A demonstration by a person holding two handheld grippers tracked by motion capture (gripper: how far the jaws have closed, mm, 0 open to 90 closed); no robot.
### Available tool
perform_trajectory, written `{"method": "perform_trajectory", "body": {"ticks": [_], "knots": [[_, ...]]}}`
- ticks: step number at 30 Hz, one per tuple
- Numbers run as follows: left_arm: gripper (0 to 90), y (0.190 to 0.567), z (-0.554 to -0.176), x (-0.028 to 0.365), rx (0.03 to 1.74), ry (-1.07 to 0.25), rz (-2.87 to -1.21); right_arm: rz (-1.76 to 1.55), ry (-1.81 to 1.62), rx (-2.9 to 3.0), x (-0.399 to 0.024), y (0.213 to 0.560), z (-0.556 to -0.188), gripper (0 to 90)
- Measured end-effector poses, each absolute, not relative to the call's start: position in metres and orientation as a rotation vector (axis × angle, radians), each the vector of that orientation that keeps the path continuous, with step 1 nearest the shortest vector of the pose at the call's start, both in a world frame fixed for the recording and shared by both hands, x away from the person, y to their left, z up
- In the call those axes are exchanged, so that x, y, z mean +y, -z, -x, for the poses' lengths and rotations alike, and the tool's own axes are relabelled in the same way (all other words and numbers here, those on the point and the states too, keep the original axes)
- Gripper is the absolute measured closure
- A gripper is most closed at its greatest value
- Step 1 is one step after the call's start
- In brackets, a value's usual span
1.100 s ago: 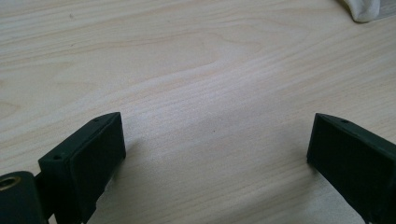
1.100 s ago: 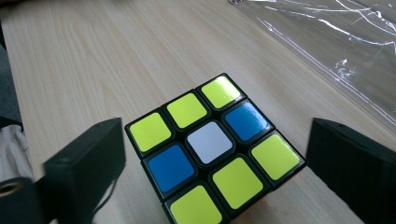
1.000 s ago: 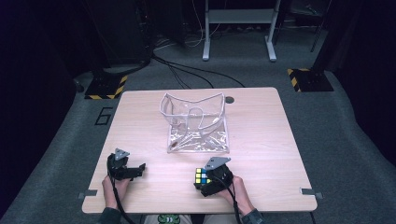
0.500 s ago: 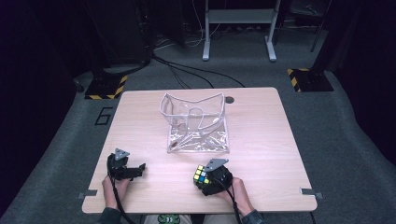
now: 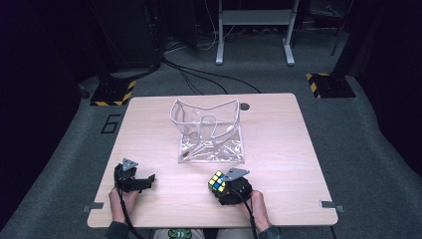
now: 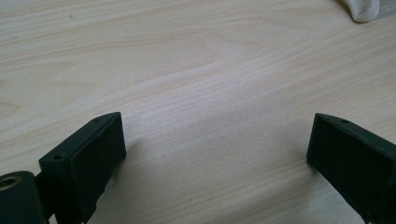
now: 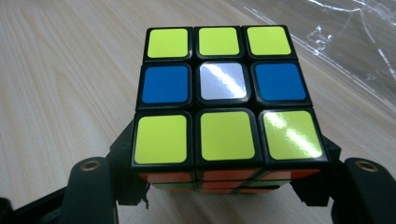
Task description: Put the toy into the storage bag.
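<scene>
A puzzle cube (image 5: pixel 217 180) with yellow, blue and white squares on top (image 7: pixel 219 93) sits near the table's front edge, right of centre. My right gripper (image 5: pixel 220 188) has just been closing its jaws on the cube, and its two black jaws (image 7: pixel 226 142) now press against the cube's left and right sides. My left gripper (image 5: pixel 148 182) rests at the front left of the table, pointing right. Its jaws (image 6: pixel 217 126) stand wide apart over bare wood, with nothing between them.
A clear plastic bag (image 5: pixel 211 134) stands open-topped in the middle of the light wooden table (image 5: pixel 278 149), just beyond the cube (image 7: pixel 336 42); a corner of it shows in the left gripper view (image 6: pixel 369 9). Dark floor with cables and stands surrounds the table.
The right gripper's jaws have drawn in around the cube. Both hands stay near the front edge, and the bag has not moved.
</scene>
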State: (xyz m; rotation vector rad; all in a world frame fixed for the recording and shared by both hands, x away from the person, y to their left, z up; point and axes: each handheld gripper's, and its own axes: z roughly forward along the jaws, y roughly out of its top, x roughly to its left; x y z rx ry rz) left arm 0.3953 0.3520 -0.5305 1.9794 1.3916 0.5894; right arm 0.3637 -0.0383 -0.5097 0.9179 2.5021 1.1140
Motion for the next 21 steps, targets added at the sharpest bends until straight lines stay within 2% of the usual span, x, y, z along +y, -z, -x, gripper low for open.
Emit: {"method": "perform_trajectory", "body": {"ticks": [21], "knots": [[4.3,0.530,-0.395,0.352,1.393,-0.587,-1.984,-1.043,-1.138,2.384,-0.075,0.475,-0.376,33.1]]}}
